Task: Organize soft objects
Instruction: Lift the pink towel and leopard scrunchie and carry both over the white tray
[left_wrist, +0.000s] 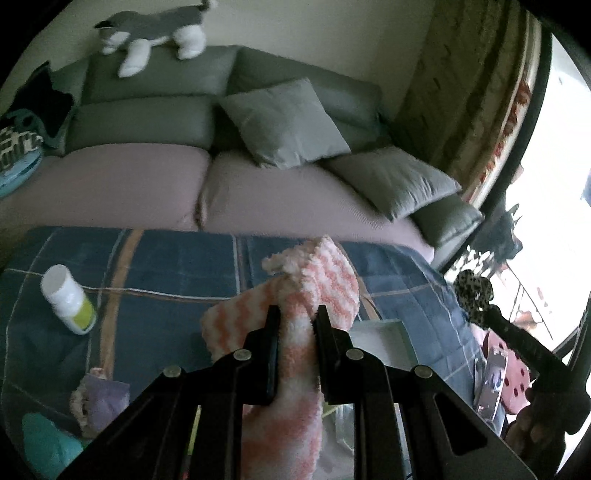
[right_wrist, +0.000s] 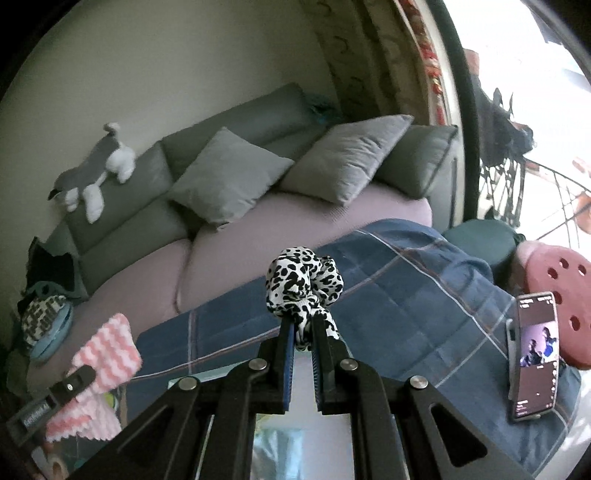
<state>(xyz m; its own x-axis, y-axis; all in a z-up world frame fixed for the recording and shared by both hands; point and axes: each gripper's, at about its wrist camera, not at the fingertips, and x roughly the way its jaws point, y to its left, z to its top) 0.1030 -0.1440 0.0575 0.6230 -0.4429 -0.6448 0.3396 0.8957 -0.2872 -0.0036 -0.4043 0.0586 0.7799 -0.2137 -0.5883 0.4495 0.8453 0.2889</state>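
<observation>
My left gripper (left_wrist: 296, 314) is shut on a fluffy pink-and-white striped sock (left_wrist: 325, 284), lifted above the blue plaid quilt (left_wrist: 166, 266). The same sock (right_wrist: 107, 347) and the left gripper (right_wrist: 79, 376) show at the lower left of the right wrist view. My right gripper (right_wrist: 303, 325) is shut on a black-and-white leopard-print scrunchie (right_wrist: 303, 280), whose loop bunches up above the fingertips. At the right edge of the left wrist view the scrunchie (left_wrist: 472, 291) sits at the tip of the right gripper (left_wrist: 487, 312).
A white bottle (left_wrist: 68, 299) lies on the quilt at left, near a lilac sock (left_wrist: 99, 402) and a teal cloth (left_wrist: 48, 443). A white box (left_wrist: 384, 339) sits under the left gripper. A phone (right_wrist: 535, 354) leans at right. Beyond are a sofa with grey cushions (right_wrist: 229, 177) and a plush dog (right_wrist: 92, 173).
</observation>
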